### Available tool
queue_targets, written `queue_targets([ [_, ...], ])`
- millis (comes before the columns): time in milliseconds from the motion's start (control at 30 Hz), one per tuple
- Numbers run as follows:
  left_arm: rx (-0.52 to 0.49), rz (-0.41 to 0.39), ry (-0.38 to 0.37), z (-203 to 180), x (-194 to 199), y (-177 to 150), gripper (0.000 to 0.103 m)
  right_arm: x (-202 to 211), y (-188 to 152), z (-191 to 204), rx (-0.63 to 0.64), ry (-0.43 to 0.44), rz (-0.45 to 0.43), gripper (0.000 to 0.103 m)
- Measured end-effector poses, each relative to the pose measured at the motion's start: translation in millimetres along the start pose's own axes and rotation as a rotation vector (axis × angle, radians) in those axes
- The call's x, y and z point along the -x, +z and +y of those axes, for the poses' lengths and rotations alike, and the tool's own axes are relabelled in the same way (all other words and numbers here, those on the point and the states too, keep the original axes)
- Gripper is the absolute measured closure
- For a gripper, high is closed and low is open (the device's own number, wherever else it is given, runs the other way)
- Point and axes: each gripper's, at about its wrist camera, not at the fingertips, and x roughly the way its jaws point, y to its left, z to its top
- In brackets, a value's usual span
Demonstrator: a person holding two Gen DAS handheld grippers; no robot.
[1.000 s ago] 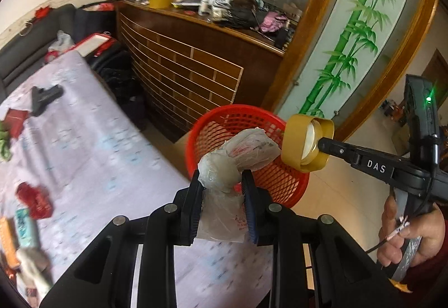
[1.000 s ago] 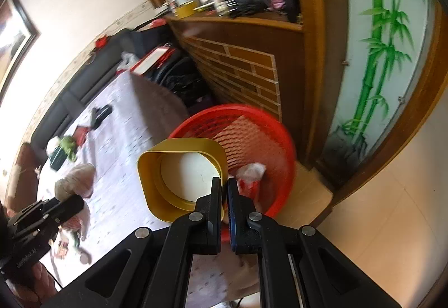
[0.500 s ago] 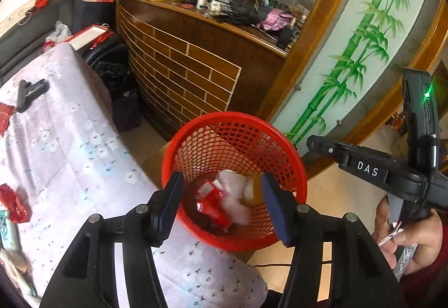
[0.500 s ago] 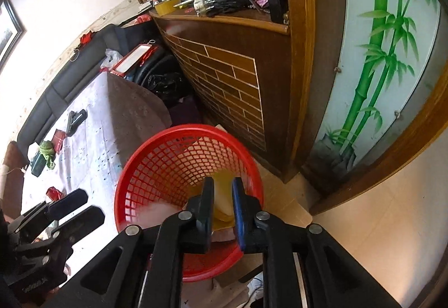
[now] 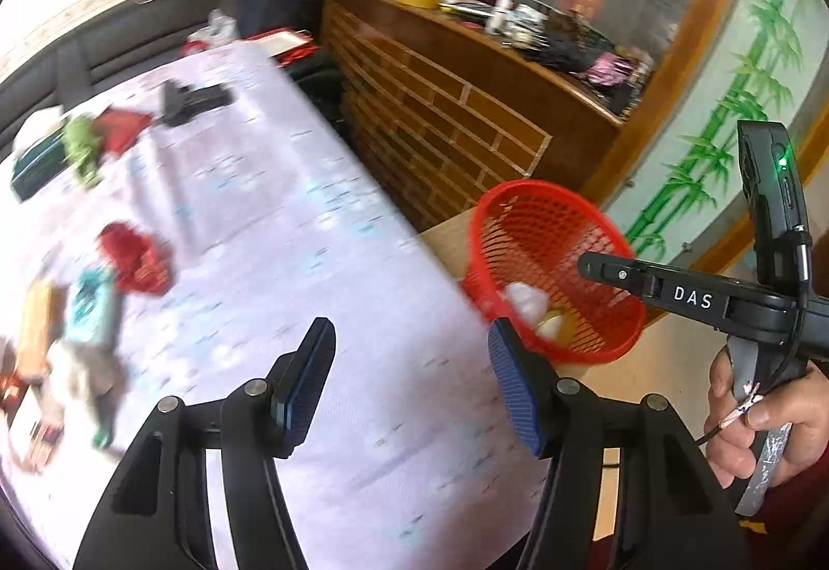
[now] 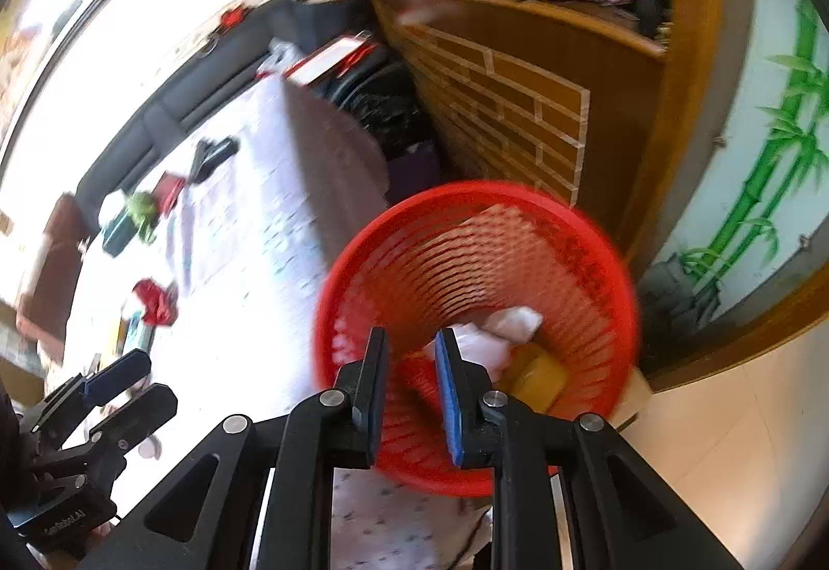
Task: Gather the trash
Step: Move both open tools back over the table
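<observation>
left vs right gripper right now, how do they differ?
The left gripper is spread wide; the right gripper shows a narrower gap. The left gripper points over the tablecloth, toward the litter still on it; the right gripper hangs over the red basket, where white wrapping and a yellow piece lie. Shared: both are open and hold nothing.

Glossy red plastic mesh basket point(image 6: 585, 259); matt printed tablecloth point(image 5: 290, 228); polished wood counter point(image 5: 482, 67).
</observation>
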Motion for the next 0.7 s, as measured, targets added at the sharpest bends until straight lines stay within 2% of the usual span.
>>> queue_targets([
  [433,0.14,-0.038,0.125,96,62,-58,0.043,-23,-50,109,0.184,0.091,0.099,0.077],
  [700,0.203,-0.053,0.195,173,109,-97,0.042,-31,-80,177,0.344,0.158,0.181,0.073],
])
